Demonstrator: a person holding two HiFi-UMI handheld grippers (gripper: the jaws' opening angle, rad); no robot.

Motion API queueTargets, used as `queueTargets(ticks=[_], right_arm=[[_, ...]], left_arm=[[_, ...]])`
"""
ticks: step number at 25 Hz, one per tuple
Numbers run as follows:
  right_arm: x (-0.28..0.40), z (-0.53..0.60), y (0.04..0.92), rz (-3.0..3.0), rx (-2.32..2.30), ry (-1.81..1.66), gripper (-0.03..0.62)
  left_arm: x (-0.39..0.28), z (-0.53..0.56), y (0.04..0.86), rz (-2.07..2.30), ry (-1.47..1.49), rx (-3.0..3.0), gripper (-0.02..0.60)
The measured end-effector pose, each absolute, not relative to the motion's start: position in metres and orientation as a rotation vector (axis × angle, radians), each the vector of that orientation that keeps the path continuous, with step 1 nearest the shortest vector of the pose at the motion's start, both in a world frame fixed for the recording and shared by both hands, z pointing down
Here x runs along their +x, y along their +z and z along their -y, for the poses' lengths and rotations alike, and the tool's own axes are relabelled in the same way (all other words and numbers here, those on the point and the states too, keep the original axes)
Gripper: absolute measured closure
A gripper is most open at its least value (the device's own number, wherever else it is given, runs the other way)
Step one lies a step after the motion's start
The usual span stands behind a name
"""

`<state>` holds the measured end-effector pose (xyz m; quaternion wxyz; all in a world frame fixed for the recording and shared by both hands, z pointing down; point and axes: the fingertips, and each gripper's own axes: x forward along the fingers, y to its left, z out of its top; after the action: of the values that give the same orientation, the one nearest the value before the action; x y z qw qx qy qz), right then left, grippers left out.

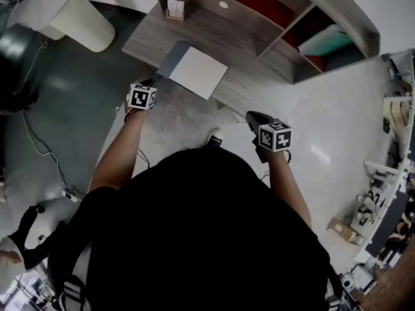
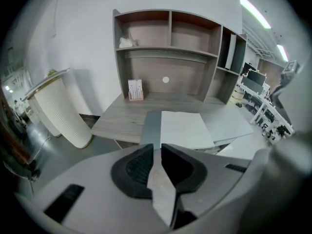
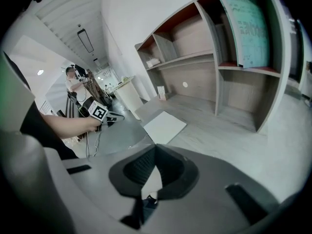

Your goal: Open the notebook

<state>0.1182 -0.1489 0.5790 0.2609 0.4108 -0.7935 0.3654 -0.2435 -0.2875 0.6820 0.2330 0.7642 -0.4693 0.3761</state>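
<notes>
The notebook (image 1: 201, 73) lies closed on the wooden desk (image 1: 146, 37), with a white cover and a grey strip along its left side. It also shows in the left gripper view as the notebook (image 2: 187, 129) straight ahead, and in the right gripper view as the notebook (image 3: 165, 126). My left gripper (image 1: 148, 84) hovers just short of the desk's front edge, near the notebook's left corner. Its jaws (image 2: 156, 147) stand a narrow slit apart with nothing between them. My right gripper (image 1: 251, 116) hangs over the floor to the right, away from the desk; its tips (image 3: 155, 148) meet, empty.
A hutch with open shelves (image 1: 259, 11) rises at the back of the desk; a teal folder (image 1: 327, 44) stands in its right compartment. A small card box (image 1: 175, 8) sits at the desk's rear. A white ribbed bin (image 1: 78, 18) stands left. Cables (image 1: 45, 154) trail on the floor.
</notes>
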Motion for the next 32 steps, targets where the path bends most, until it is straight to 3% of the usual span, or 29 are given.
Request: queueTargets(ticks=[32], right_arm=[[0.107,0.100,0.527,2.174,1.362,0.799,0.594]], left_arm=[[-0.270,0.223,0.639,1.197,0.893,2.213,0.529]])
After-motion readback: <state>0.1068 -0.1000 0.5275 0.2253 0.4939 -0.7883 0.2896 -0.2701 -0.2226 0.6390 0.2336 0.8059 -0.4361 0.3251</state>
